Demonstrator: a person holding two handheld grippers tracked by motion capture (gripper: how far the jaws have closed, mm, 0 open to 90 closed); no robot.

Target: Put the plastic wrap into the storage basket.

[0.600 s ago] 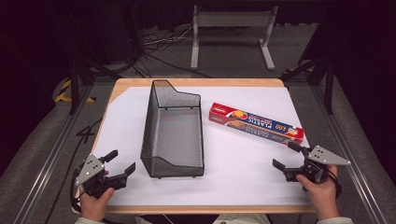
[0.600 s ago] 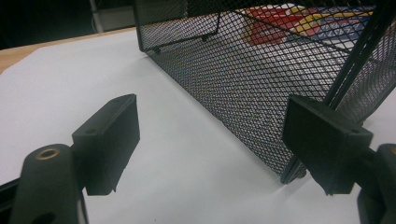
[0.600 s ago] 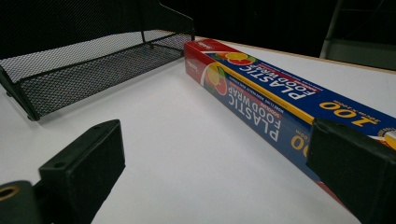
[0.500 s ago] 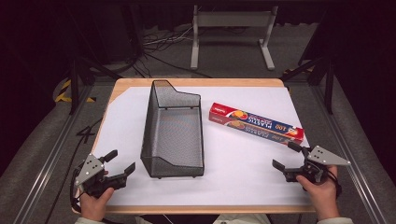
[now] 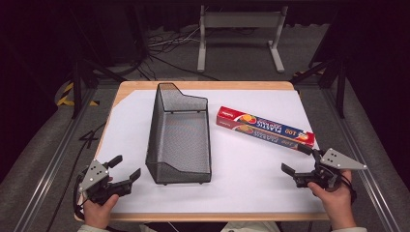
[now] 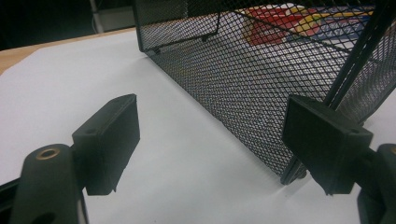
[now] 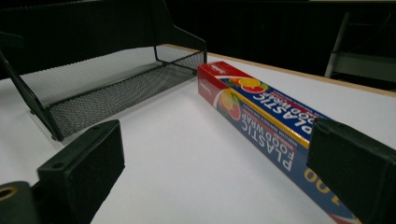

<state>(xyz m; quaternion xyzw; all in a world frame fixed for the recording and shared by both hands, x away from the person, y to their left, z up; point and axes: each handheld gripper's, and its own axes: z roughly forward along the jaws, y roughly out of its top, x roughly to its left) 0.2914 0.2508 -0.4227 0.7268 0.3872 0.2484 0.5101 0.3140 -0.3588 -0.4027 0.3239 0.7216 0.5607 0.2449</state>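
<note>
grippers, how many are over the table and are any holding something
2, both open and empty: left gripper at the near left corner beside the black wire mesh basket; right gripper at the near right, by the red plastic wrap box.

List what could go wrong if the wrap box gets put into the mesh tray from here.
1. The plastic wrap box is long and lies at an angle to the mesh tray; it may catch the tray's rim unless turned in line first.
2. The right claw, open, sits near the box's end; gripped there, the far end may sag or swing.
3. The tray looks light; a bump from the open left claw beside its near corner could slide it.
</note>
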